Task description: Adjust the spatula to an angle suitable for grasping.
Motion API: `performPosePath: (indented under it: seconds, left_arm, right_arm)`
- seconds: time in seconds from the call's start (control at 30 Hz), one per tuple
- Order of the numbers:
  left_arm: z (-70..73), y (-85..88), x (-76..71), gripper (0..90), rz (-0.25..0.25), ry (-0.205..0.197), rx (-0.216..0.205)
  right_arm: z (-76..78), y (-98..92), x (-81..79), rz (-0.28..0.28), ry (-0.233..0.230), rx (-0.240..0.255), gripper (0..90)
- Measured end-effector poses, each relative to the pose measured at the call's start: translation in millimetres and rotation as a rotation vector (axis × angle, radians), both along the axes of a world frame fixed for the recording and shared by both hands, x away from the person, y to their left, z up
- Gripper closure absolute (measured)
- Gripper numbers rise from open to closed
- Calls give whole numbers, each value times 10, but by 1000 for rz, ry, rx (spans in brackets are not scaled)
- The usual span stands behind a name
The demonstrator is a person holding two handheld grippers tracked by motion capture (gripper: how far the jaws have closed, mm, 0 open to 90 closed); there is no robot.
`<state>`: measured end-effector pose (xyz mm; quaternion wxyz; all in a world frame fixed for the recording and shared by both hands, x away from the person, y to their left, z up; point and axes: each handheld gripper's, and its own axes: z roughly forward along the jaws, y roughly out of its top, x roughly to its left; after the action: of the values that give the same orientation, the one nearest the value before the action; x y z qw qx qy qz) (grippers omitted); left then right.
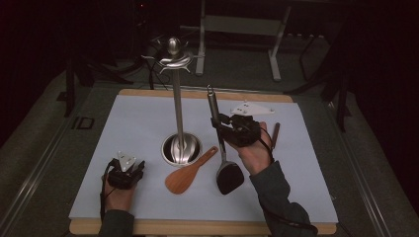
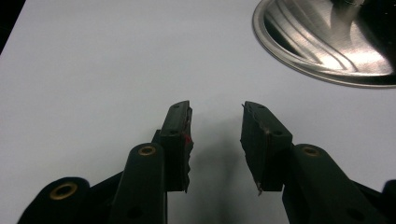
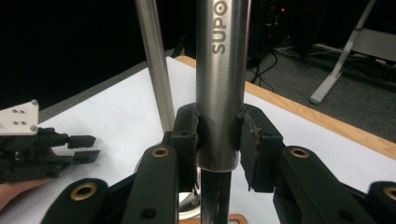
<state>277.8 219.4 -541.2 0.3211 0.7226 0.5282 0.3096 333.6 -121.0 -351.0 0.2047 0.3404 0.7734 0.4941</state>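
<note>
My right gripper (image 1: 223,126) is shut on the steel handle (image 3: 219,84) of a black-headed turner (image 1: 230,177). The turner stands nearly upright, head down near the white mat and handle tip pointing up and away. In the right gripper view both pads (image 3: 187,130) press on the handle's lower end. Left of it stands a steel utensil stand with a tall pole (image 1: 178,106), a round base (image 1: 181,148) and hooks on top (image 1: 173,60). A wooden rice paddle (image 1: 188,174) lies flat between base and turner. My left gripper (image 1: 126,171) rests on the mat at the front left, open and empty (image 2: 217,121).
A white mat (image 1: 138,123) covers a wooden board (image 1: 197,227). A brown wooden handle (image 1: 274,134) lies to the right of my right hand, partly hidden. In the left gripper view the stand's base (image 2: 327,42) is close, ahead to the right. Dark floor and metal frame legs (image 1: 274,54) lie beyond.
</note>
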Motion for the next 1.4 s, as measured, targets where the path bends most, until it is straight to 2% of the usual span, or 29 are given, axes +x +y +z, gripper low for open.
performPosePath:
  seconds: [0.23, 0.63, 1.03, 1.17, 1.4]
  left_arm:
    - [1, 3, 0, 630, 0, 1, 1]
    - [1, 2, 0, 630, 0, 0, -1]
    - [0, 0, 0, 631, -1, 1, -1]
    - [0, 1, 0, 630, -1, 0, -1]
    - [0, 0, 0, 630, -1, 0, -1]
  right_arm:
    - [52, 52, -32, 32, -26, 19, 696]
    - [124, 111, -61, 52, -78, 56, 696]
    - [331, 203, -149, 101, -156, 108, 696]
    - [390, 258, -179, 120, -174, 111, 696]
    - [443, 340, -155, 128, -176, 117, 695]
